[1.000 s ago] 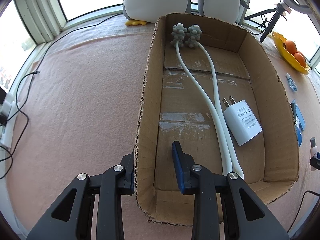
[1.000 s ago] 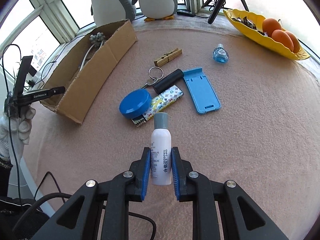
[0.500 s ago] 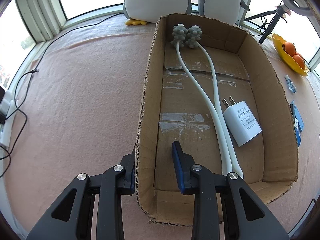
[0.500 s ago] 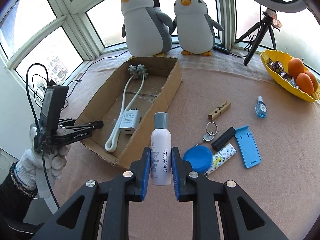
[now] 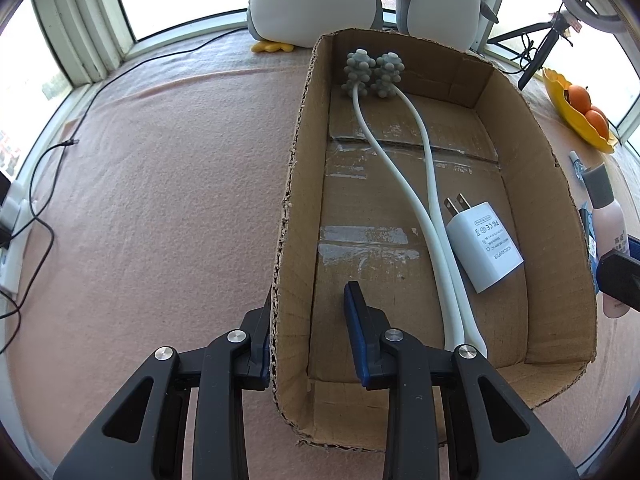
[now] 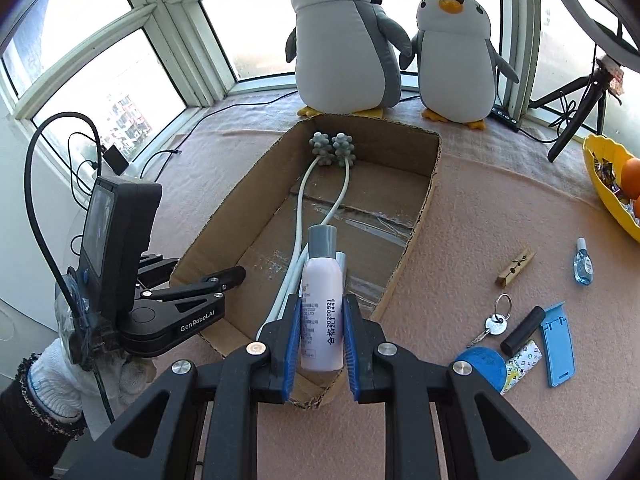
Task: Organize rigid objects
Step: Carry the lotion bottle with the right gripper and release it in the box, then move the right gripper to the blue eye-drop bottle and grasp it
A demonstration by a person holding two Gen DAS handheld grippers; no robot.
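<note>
Right tool (image 6: pixel 320 340) holds a small white bottle (image 6: pixel 322 312) with a grey cap between its two blue pads, and the bottle stands upright in the grip. I hold it above the near end of the cardboard box (image 6: pixel 420 208), over the corner of the box wall. In the left wrist view the same bottle (image 5: pixel 610 220) shows at the right edge, just outside the right wall of the box (image 5: pixel 292 208).

My left tool (image 5: pixel 308 320) is spread wide and it straddles the left wall of the box: one finger is outside, the other with the blue pad is inside. I cannot tell if the fingers press the wall. In the right wrist view this tool (image 6: pixel 208 284) sits at the left corner of the box, in my gloved hand.

Inside the box a white charger plug (image 5: pixel 484 246) lies on the bottom beside a long white massager (image 5: pixel 400 176), whose two grey knobby heads touch the far wall.

On the pink surface (image 6: pixel 500 208), to the right of the box, lie a wooden clothespin (image 6: pixel 516 266), a key on a ring (image 6: pixel 496 324), a blue round lid (image 6: pixel 482 366), a black cylinder (image 6: pixel 522 330), a light blue phone stand (image 6: pixel 558 344) and a tiny blue bottle (image 6: pixel 583 262). Two plush penguins (image 6: pixel 344 36) stand behind the box near the window.
</note>
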